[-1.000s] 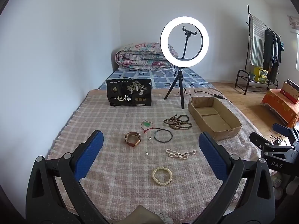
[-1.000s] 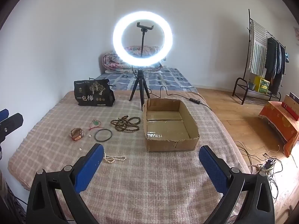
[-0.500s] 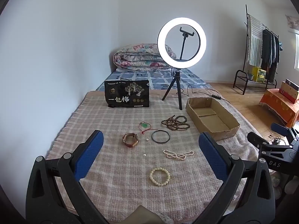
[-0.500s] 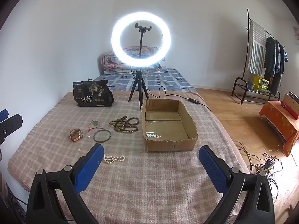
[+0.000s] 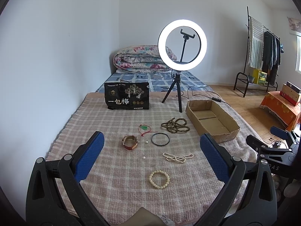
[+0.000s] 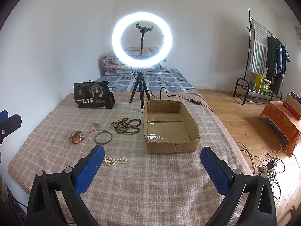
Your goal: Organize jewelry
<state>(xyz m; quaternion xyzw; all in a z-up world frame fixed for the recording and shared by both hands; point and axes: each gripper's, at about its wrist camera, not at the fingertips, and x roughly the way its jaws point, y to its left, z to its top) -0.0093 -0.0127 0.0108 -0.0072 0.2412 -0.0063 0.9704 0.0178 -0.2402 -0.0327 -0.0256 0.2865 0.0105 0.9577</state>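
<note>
Jewelry lies on a checked blanket (image 5: 116, 124): a cream bead bracelet (image 5: 159, 177), a pearl strand (image 5: 177, 157), a black bangle (image 5: 160, 139), a brown leather bracelet (image 5: 130, 142), a green pendant on red cord (image 5: 144, 128) and dark wooden beads (image 5: 175, 125). Two loose pearls (image 5: 144, 157) lie between them. An empty cardboard box (image 6: 169, 124) sits to the right. My left gripper (image 5: 150, 154) is open and empty, above the near jewelry. My right gripper (image 6: 152, 162) is open and empty, in front of the box.
A lit ring light on a tripod (image 6: 141, 41) stands behind the box, its cable trailing right. A black snack bag (image 5: 127, 98) stands at the blanket's far side. A wall runs along the left. Cables and a power strip (image 6: 269, 166) lie on the floor at right.
Both grippers have drawn back and risen slightly, so the jewelry and box sit a little farther off. Nothing on the blanket has moved.
</note>
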